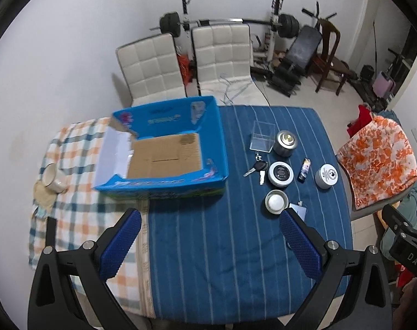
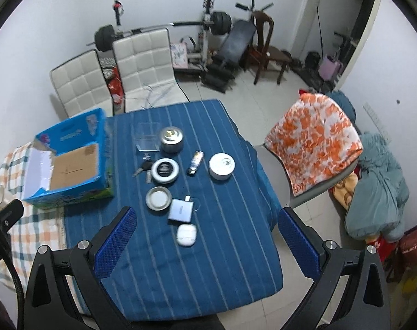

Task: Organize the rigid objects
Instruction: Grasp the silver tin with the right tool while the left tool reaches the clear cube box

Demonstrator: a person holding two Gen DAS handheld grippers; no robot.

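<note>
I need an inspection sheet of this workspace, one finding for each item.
Surface: table under a blue striped cloth and a checked cloth.
Job's things: open blue box, nothing seen inside; beside it on the blue cloth lie keys, clear case, metal tin, three round containers, lighter, charger, white earbud case.
Clutter: cup on the checked cloth.
Grippers: left gripper and right gripper open, holding nothing, above the table.
Cables: nothing seen on the table.
Surroundings: white chairs, barbell, flowered cloth on a chair.
</note>
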